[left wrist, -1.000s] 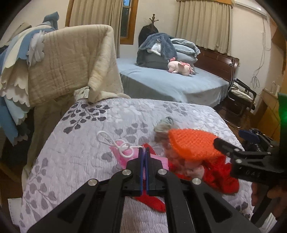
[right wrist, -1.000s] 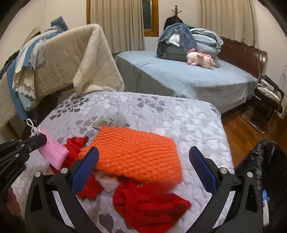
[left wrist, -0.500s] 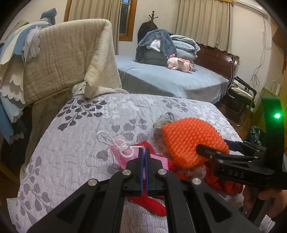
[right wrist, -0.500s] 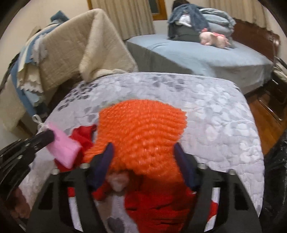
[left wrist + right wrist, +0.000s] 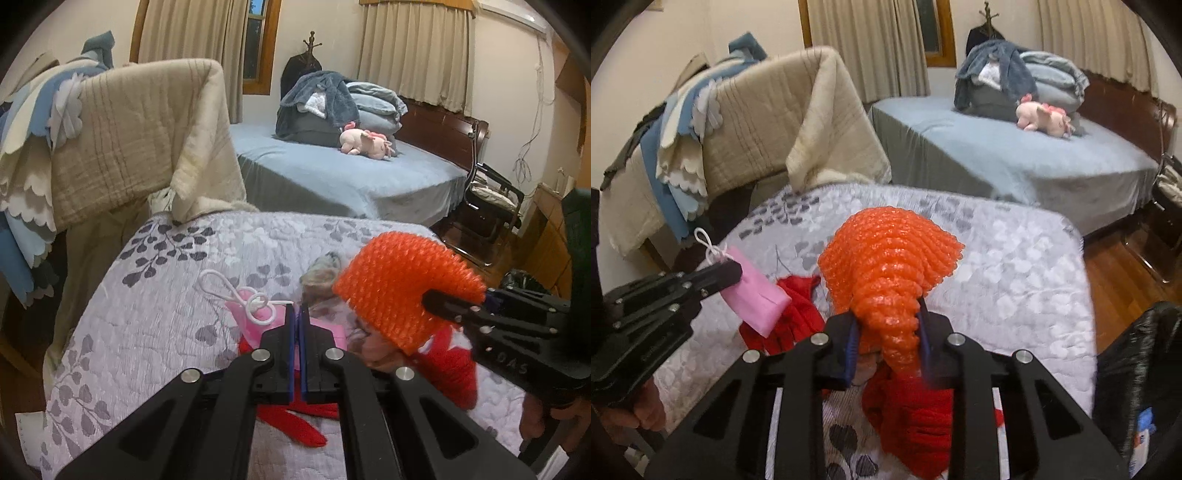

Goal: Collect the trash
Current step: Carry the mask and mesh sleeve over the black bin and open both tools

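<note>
My right gripper [image 5: 886, 325] is shut on a sheet of orange bubble wrap [image 5: 886, 266] and holds it bunched above the quilted bed; it also shows in the left wrist view [image 5: 399, 291]. My left gripper [image 5: 296, 314] is shut on a pink pouch [image 5: 258, 319] with a white cord loop [image 5: 236, 295]. In the right wrist view the left gripper [image 5: 735, 271] holds the pink pouch [image 5: 753, 295] above the quilt, left of the wrap. Red clothing [image 5: 916, 417] and a grey rag [image 5: 321, 271] lie on the grey floral quilt [image 5: 1015, 266] under both grippers.
A black trash bag [image 5: 1134, 376] stands at the bed's right edge over the wooden floor. Beige and blue blankets [image 5: 757, 122] hang at the far left. A second bed with blue sheet [image 5: 1015, 155], piled bedding and a pink plush toy [image 5: 1045, 118] lies beyond. A chair [image 5: 495, 195] stands at right.
The right gripper went from open around the flat orange bubble wrap to shut on it and lifted it, bunching it. The left gripper kept its hold on the pink pouch.
</note>
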Tool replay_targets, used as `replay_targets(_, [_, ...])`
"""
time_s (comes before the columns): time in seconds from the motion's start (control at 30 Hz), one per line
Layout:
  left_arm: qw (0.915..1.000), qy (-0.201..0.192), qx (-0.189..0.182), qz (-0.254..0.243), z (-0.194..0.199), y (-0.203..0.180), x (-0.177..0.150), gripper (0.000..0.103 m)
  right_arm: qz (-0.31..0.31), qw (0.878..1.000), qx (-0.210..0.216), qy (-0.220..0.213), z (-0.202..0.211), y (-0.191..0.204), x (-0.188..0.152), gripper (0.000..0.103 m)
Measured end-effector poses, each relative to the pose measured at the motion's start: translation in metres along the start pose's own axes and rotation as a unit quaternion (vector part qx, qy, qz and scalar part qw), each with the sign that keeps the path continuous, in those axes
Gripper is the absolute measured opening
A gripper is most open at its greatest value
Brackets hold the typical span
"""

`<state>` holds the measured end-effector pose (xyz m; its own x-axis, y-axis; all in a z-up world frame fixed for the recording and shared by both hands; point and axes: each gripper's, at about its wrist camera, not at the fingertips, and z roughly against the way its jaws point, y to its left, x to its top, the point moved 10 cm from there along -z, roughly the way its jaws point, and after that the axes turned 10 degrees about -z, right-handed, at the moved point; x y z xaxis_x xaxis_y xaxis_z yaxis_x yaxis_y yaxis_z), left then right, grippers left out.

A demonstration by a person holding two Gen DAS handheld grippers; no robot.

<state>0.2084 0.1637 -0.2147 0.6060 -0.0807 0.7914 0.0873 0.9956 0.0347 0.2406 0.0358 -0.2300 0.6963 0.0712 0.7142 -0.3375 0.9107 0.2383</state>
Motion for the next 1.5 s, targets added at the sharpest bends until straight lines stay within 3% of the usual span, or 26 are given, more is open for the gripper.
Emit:
replay_targets(0.3, [0.9995, -0.027, -0.015, -0.011, 0.030, -0.027, 0.018, 0.002, -0.034, 0.999, -0.009, -0.039, 0.058, -0.027, 0.022, 0.025])
replay_targets(0.8, [0.9965, -0.046, -0.054, -0.044, 0.057, -0.085, 0.035, 0.002, -0.058, 0.994, -0.049, -0.073, 0.121, -0.066, 0.017, 0.025])
replay_targets(1.2, [0.9858, -0.068, -0.122, -0.093, 0.057, -0.181, 0.062, 0.002, -0.095, 0.984, -0.117, -0.098, 0.168, -0.142, 0.007, 0.025])
replay_targets(1.5, [0.9714, -0.069, -0.186, -0.131, 0.040, -0.276, 0.071, 0.002, -0.141, 0.965, -0.198, -0.100, 0.204, -0.231, -0.024, 0.025])
